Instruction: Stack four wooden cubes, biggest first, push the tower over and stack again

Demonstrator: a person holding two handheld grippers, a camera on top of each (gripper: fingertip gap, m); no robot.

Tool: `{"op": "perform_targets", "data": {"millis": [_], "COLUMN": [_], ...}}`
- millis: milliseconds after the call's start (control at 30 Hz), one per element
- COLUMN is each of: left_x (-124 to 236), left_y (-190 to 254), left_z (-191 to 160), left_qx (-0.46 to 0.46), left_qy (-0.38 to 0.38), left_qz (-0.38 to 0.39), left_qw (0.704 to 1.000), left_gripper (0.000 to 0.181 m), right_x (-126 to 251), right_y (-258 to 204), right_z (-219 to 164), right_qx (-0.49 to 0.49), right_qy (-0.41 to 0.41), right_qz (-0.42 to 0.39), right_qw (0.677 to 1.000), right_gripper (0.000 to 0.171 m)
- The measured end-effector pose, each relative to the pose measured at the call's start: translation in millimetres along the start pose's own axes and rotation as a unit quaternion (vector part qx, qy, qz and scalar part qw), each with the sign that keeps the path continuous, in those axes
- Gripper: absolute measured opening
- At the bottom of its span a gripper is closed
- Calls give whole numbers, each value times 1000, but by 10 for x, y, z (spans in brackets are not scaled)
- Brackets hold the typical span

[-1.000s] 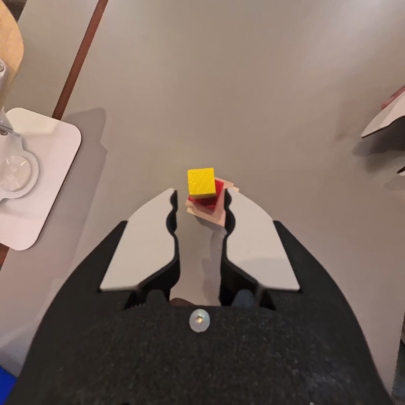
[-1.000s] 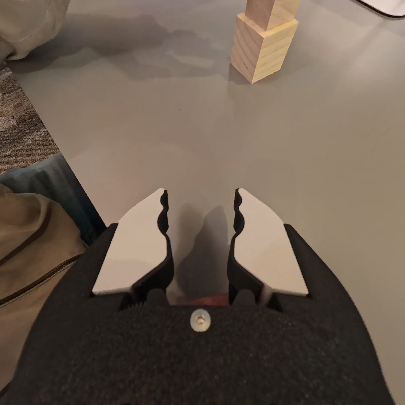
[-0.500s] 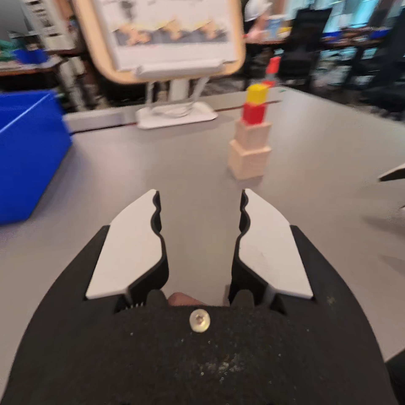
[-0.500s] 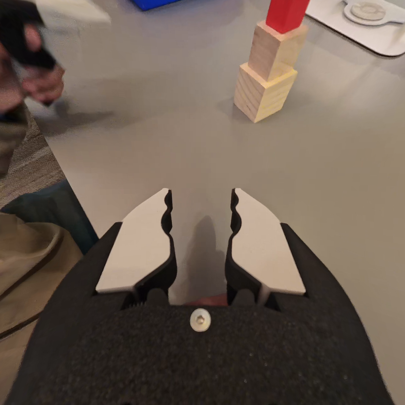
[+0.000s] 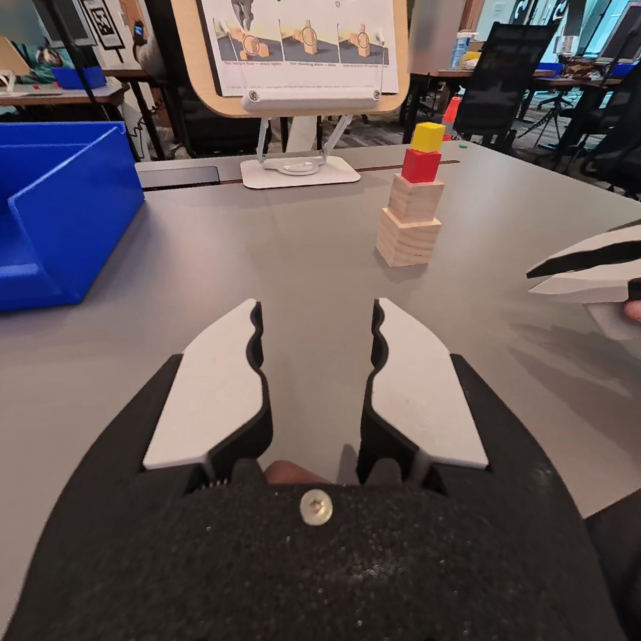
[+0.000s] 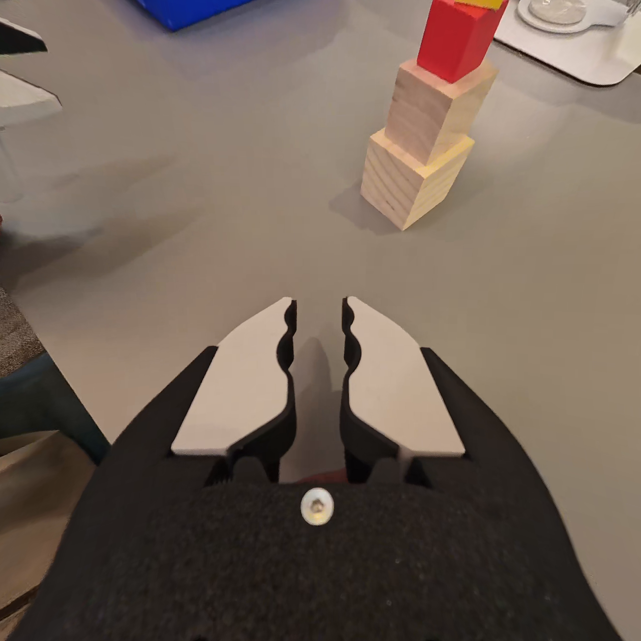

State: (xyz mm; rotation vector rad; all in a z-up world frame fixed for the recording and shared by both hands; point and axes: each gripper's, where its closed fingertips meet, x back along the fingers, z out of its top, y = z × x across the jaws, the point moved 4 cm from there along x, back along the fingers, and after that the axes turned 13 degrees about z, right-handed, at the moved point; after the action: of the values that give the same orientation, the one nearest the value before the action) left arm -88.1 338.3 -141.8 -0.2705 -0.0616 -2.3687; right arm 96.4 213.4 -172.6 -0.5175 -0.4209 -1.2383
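Ahead and right of your left tongs (image 5: 316, 305), wide and empty, the tower stands on the smooth grey table (image 5: 242, 249): big pale cube (image 5: 406, 241), smaller pale cube (image 5: 414, 203), red cube (image 5: 420, 165), yellow cube (image 5: 428, 137). Your right tongs (image 6: 319, 301), narrow, hold nothing. Light, stiff, square-edged wood; nudge the top cubes sideways.

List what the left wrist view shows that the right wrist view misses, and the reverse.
Only the left wrist view shows the small yellow wooden cube whole on top, the wooden-framed picture board and the deep blue plastic bin's inside. Only the right wrist view shows the table edge with carpet below. Both show the four-cube tower standing on the grey table, and both open, empty grippers, left gripper and right gripper.
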Motion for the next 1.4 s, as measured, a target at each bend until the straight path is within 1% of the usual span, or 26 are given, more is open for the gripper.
{"op": "perform_targets", "data": {"millis": [200, 333, 367, 433, 500, 600, 767, 867, 933, 967, 1000, 1033, 1067, 1100, 1133, 1167, 1200, 1233, 1300, 1333, 1400], "left_x": [-59, -78, -81, -85, -88, -76, 7, 16, -5, -21, -33, -38, -41, -46, -45, -39, -33, -33, -52, -66, -97], "left_y": [3, -31, -33, -42, -45, -78, -249, -337, -363, -369, -371, -372, -370, -362, -350, -331, -312, -303, -270, -243, -197], "left_z": [-37, -23, -24, -25, -28, -4, 125, 143, 128, 113, 104, 103, 101, 98, 98, 104, 109, 108, 100, 93, 93], "left_qx": [7, 8, 10, 16, 19, 26, 21, 25, 33, 35, 36, 37, 36, 33, 30, 30, 29, 25, 16, 13, 1], "left_qy": [-24, -19, -20, -22, -24, -13, 58, 66, 61, 54, 49, 47, 46, 45, 44, 45, 46, 48, 48, 46, 46], "left_qz": [-18, -16, -18, -20, -23, -17, 33, 47, 41, 39, 36, 35, 36, 36, 36, 32, 27, 28, 26, 23, 25], "left_qw": [1000, 1000, 1000, 999, 999, 999, 998, 996, 997, 997, 998, 998, 998, 998, 998, 998, 998, 998, 998, 999, 999], "left_gripper": [59, 58, 58, 58, 57, 54, 47, 46, 46, 46, 47, 47, 46, 46, 46, 46, 46, 46, 47, 47, 50], "right_x": [7, -25, -33, -64, -138, -407, -996, -1217, -1318, -1356, -1371, -1335, -1257, -1157, -1010, -845, -692, -562, -324, -211, 9], "right_y": [20, 3, -7, -45, -73, -258, -956, -1182, -1115, -918, -529, 38, 571, 856, 898, 787, 605, 423, 232, 220, 335], "right_z": [-22, 38, 58, 96, 149, 271, 420, 461, 469, 477, 521, 570, 569, 560, 584, 591, 548, 467, 298, 215, 78], "right_qx": [2, 10, 13, 24, 37, 56, 144, 179, 194, 208, 217, 201, 146, 78, 57, 91, 132, 153, 139, 121, 94], "right_qy": [-10, -11, -9, -7, -10, -25, -81, -104, -121, -135, -144, -151, -154, -139, -113, -99, -99, -100, -85, -79, -71], "right_qz": [-5, 0, 3, 17, 24, 65, 151, 181, 183, 155, 89, 4, -37, -7, 32, 44, 46, 50, 46, 39, -6], "right_qw": [1000, 1000, 1000, 1000, 999, 996, 975, 961, 956, 956, 961, 968, 977, 987, 991, 990, 985, 982, 986, 989, 993], "right_gripper": [21, 15, 13, 0, 0, 0, 0, 0, 0, 0, 0, 0, 0, 0, 0, 0, 0, 0, 0, 0, 0]}}
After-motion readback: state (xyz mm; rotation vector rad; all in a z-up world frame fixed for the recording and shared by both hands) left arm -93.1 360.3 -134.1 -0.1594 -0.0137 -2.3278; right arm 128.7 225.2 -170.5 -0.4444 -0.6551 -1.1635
